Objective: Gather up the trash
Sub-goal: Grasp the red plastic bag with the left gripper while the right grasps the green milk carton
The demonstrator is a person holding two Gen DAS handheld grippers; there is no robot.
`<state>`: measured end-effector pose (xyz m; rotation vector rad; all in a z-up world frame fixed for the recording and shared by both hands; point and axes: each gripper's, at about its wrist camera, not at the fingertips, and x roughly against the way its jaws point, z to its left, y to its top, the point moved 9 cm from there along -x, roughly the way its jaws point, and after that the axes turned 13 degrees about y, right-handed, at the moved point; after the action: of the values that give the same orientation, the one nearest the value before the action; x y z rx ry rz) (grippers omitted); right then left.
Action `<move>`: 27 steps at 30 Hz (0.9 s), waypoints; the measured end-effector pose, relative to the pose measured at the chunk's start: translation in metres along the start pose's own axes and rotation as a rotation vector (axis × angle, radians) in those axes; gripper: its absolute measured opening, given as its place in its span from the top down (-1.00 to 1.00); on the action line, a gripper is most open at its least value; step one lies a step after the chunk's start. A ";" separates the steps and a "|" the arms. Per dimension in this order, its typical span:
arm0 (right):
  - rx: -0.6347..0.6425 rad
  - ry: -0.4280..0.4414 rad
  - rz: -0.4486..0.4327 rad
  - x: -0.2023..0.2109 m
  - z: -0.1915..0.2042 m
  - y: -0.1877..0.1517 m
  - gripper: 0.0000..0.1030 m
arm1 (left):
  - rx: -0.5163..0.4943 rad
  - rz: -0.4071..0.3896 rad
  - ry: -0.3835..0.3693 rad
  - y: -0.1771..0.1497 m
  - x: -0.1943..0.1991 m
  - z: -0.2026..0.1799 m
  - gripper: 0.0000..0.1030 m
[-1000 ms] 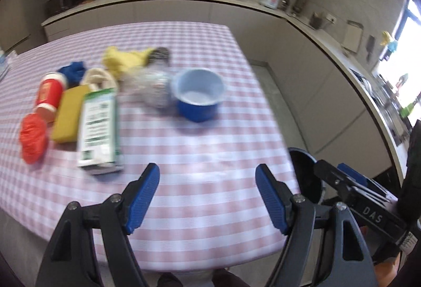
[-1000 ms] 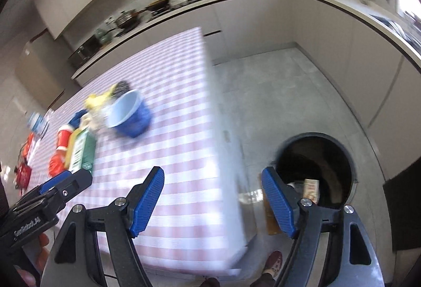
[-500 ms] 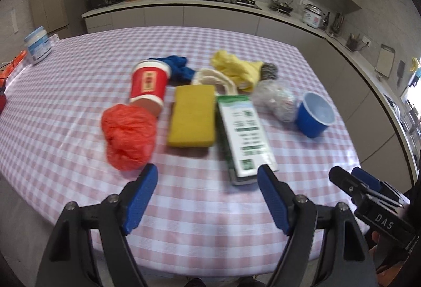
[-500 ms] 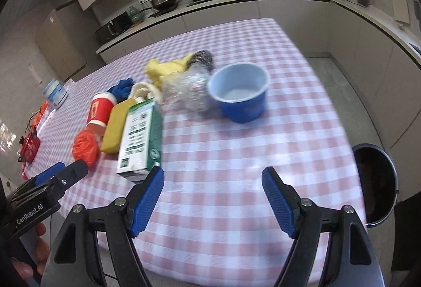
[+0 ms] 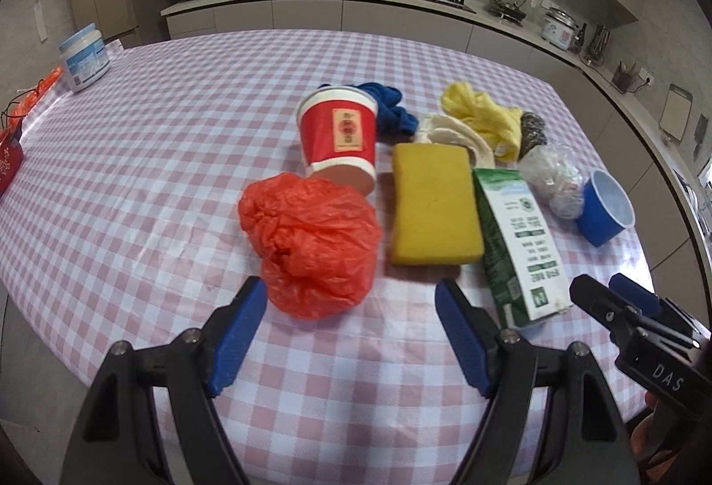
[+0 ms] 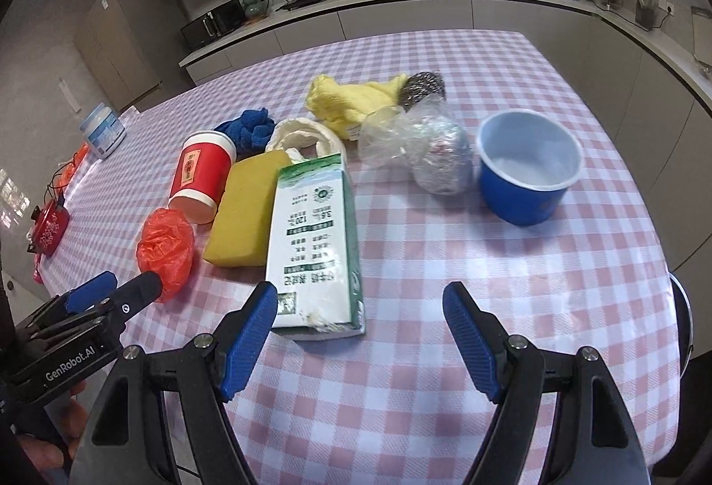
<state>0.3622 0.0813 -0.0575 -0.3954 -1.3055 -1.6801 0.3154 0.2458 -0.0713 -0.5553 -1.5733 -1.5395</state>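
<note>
On the pink checked table (image 5: 133,182) lie a crumpled red plastic bag (image 5: 311,240), a tipped red paper cup (image 5: 340,133), a yellow sponge (image 5: 431,202), a green-and-white carton (image 5: 518,231) on its side, a clear plastic wad (image 5: 554,178) and a blue bowl (image 5: 605,207). My left gripper (image 5: 351,329) hangs open just in front of the red bag (image 6: 165,247), nothing between its fingers. My right gripper (image 6: 358,336) stands open at the near end of the carton (image 6: 316,240), empty. The blue bowl (image 6: 527,167) sits beyond its right finger.
Yellow cloth (image 6: 351,102), steel scourer (image 6: 422,84), blue cloth (image 6: 249,129) and a white strip (image 6: 302,135) lie behind the sponge (image 6: 247,213). A white jar (image 5: 84,58) stands far left. A dark bin rim (image 6: 683,320) shows past the table's right edge. Kitchen counters run behind.
Both views swung left from the table's right end and the floor bin to the pile of objects. The red bag and the carton now lie close before the open grippers.
</note>
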 end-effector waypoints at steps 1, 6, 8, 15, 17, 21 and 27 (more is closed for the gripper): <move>0.002 0.000 0.004 -0.004 0.002 0.000 -0.52 | 0.000 0.004 0.004 0.001 -0.004 0.003 -0.54; 0.014 -0.006 0.028 -0.021 0.008 0.001 -0.52 | -0.006 0.024 0.012 0.004 -0.020 0.010 -0.54; 0.015 -0.007 0.037 -0.027 0.009 0.002 -0.52 | -0.009 0.029 0.011 0.005 -0.025 0.011 -0.54; 0.019 -0.022 0.058 -0.046 0.009 0.006 -0.52 | -0.027 0.042 0.020 0.007 -0.043 0.012 -0.54; 0.030 -0.035 0.072 -0.052 0.008 0.006 -0.52 | -0.022 0.048 0.016 0.007 -0.047 0.011 -0.54; 0.028 -0.039 0.084 -0.057 0.006 0.004 -0.52 | -0.025 0.057 0.010 0.007 -0.053 0.010 -0.54; 0.047 -0.029 0.095 -0.070 0.009 0.005 -0.42 | -0.026 0.049 -0.014 0.006 -0.057 0.004 -0.54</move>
<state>0.3992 0.1219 -0.1015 -0.4487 -1.3241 -1.5668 0.3504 0.2643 -0.1137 -0.6161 -1.5415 -1.5246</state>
